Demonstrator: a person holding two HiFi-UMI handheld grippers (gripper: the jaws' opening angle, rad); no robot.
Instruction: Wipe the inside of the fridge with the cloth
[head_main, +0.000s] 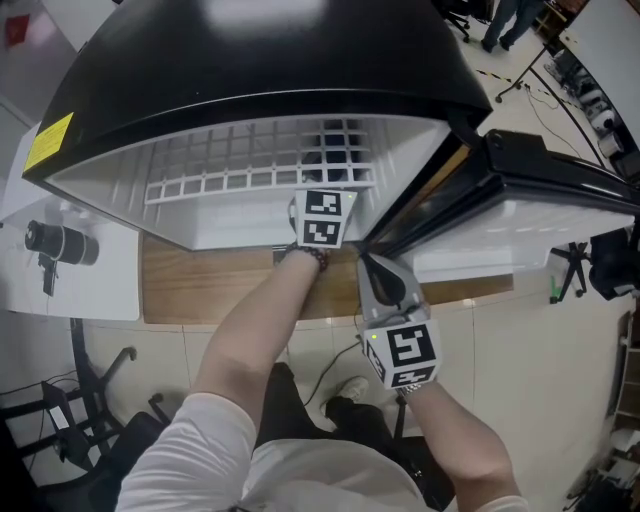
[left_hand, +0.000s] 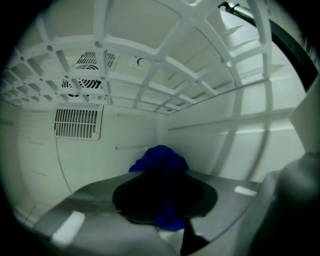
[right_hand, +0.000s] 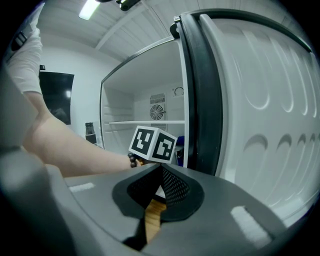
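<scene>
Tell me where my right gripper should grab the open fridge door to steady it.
Grip the fridge door by its black free edge, from the front, opening the shut right gripper first. That edge stands upright, narrow and exposed just ahead; the inner liner is probably too broad.

Probably a lab or studio, judging by camera (head_main: 60, 243) and tripod (head_main: 573, 268).
</scene>
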